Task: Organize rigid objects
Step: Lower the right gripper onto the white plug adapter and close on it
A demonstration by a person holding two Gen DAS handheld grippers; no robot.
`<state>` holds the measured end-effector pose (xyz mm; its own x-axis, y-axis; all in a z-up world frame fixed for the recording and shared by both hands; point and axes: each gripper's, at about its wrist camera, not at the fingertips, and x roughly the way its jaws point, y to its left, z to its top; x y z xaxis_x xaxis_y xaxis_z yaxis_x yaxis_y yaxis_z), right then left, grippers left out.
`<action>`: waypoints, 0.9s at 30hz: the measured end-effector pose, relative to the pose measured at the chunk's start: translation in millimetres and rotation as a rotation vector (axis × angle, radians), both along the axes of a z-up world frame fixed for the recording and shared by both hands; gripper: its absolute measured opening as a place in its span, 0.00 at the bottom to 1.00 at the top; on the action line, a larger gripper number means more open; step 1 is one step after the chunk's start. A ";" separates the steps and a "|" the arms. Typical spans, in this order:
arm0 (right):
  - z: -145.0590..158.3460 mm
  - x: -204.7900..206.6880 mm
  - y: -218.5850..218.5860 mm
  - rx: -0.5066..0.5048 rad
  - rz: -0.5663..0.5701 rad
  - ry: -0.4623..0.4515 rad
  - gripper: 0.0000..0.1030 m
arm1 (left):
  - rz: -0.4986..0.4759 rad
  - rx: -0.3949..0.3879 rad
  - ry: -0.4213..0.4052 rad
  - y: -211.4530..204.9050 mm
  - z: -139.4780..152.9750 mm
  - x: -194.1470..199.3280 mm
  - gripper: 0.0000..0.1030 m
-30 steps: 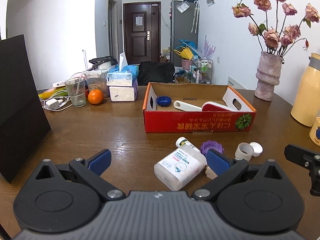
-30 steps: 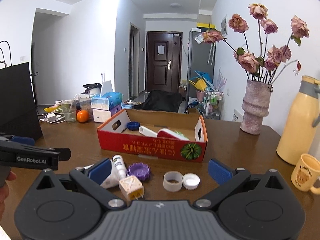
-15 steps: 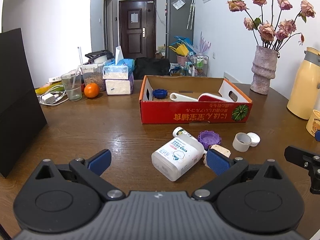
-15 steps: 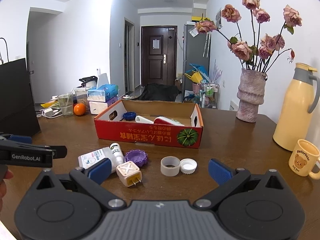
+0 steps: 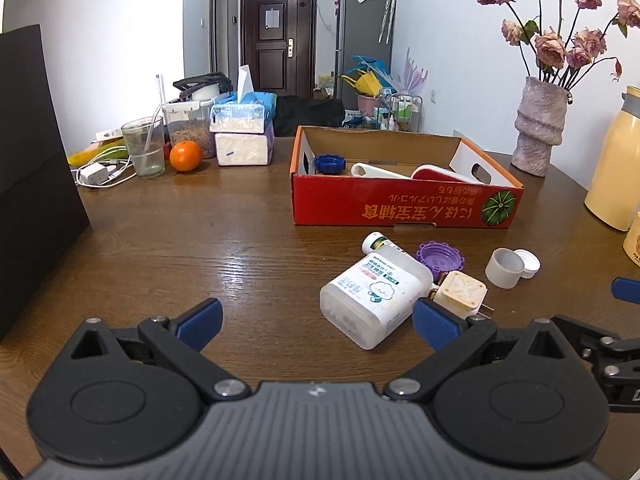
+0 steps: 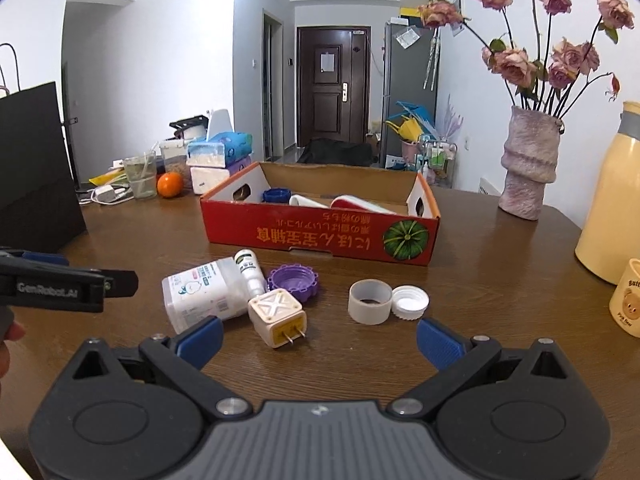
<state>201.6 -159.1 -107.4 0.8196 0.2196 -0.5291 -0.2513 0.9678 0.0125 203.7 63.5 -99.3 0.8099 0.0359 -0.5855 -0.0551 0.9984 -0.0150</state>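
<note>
1. The loose rigid items lie in a cluster on the wooden table [image 5: 200,240], at 6 o'clock from the red cardboard box [image 5: 400,210].
2. The white rectangular plastic bottle [image 5: 374,294] lies on its side. A small white dropper bottle [image 5: 378,245] lies at its 12 o'clock end, touching or nearly touching it.
3. The purple screw cap [image 5: 440,256] rests open side up at 2 o'clock from the rectangular bottle, just beside it.
4. The cream plug adapter [image 6: 276,316] lies at 6 o'clock from the purple cap, prongs pointing toward the camera in the right wrist view.
5. The grey open cylinder [image 6: 370,302] and the white ribbed cap [image 6: 410,302] touch each other, at 3 o'clock from the purple cap.
6. Inside the box lie a blue screw cap [image 5: 329,163] and a white-handled tool with a red head [image 5: 404,172].
7. The left gripper [image 5: 316,320] has its jaws spread wide and holds nothing. Its right fingertip sits just in front of the adapter and the rectangular bottle.
8. The right gripper [image 6: 318,338] is likewise wide open and empty, with the adapter just ahead between its fingers.
9. At 10 o'clock from the box stand an orange [image 5: 185,156], a glass [image 5: 143,146] and stacked tissue packs [image 5: 243,134].
10. At 3 o'clock from the box stand a vase of dried roses [image 5: 540,126] and a yellow thermos jug [image 5: 616,164].
</note>
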 end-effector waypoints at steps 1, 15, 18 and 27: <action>-2.8 2.3 1.4 0.001 0.000 0.005 1.00 | 0.001 -0.001 0.004 1.6 -1.1 1.0 1.00; -36.2 48.2 29.0 -0.057 0.044 0.054 0.93 | 0.037 -0.026 -0.004 24.2 -1.4 1.0 1.00; -43.8 57.9 33.1 -0.074 0.050 0.058 0.92 | 0.041 -0.024 -0.008 26.0 0.5 1.2 1.00; -64.2 82.6 42.0 -0.126 0.086 0.074 0.85 | 0.048 -0.024 0.001 26.8 -2.2 3.3 1.00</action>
<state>284.2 -117.1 -171.7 0.7583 0.2151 -0.6154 -0.3359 0.9380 -0.0860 207.0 90.3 -101.5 0.8072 0.0607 -0.5872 -0.1029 0.9939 -0.0387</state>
